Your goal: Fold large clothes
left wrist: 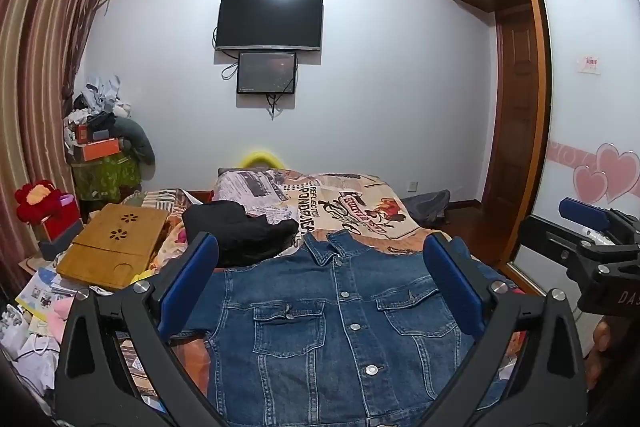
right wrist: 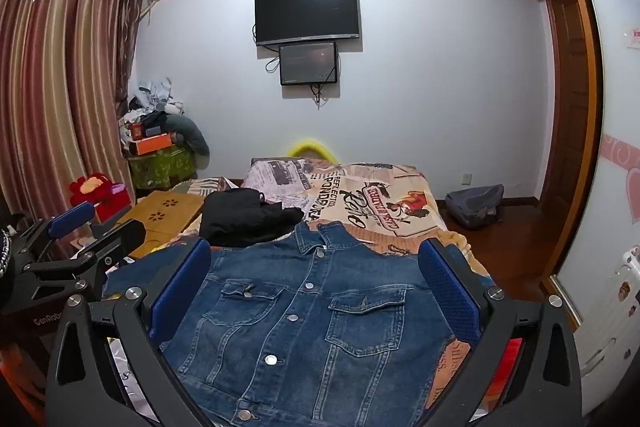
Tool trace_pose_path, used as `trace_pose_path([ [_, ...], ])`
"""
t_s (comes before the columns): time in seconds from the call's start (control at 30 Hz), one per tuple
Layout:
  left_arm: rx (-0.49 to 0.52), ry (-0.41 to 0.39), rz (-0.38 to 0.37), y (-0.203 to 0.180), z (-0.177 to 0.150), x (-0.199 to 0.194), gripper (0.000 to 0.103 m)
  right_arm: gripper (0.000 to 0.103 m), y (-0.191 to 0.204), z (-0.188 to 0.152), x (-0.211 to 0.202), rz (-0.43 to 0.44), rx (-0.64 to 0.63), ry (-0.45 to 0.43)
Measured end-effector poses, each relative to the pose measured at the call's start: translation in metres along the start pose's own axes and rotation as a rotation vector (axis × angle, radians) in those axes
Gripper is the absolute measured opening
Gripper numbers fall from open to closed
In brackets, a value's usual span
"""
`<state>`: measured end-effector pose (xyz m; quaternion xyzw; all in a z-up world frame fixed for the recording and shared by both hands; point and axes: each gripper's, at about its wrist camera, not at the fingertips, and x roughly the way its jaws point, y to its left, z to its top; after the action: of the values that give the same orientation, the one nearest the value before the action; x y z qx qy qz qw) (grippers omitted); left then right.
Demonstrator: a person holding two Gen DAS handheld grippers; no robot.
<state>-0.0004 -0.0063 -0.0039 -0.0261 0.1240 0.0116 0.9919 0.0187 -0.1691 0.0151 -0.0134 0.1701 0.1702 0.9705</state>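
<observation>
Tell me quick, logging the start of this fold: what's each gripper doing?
Left gripper: open, holding nothing, above the denim jacket.
Right gripper: open, empty, over the same jacket.

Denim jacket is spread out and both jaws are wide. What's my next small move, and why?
Probably lower the left gripper toward the denim jacket at its left sleeve edge and pinch there. The jacket lies flat, buttoned, front up on the bed; both the left and the right gripper hover open, holding nothing.

denim jacket (left wrist: 340, 339) hem cut off at bottom edge | sleeves partly hidden behind claw fingers (left wrist: 452, 283)
</observation>
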Motion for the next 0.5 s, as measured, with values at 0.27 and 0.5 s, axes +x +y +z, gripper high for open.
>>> trace_pose_path([
  [0.27,0.001,0.000,0.000,0.0001,0.0016,-0.0009,0.103,0.103,-0.0004,-0.0014,0.0004,0.004,0.004,0.000],
  [0.5,0.000,0.002,0.000,-0.0007,0.0018,-0.0010,0.103,0.103,-0.0007,-0.0019,-0.0005,0.005,0.008,0.001],
])
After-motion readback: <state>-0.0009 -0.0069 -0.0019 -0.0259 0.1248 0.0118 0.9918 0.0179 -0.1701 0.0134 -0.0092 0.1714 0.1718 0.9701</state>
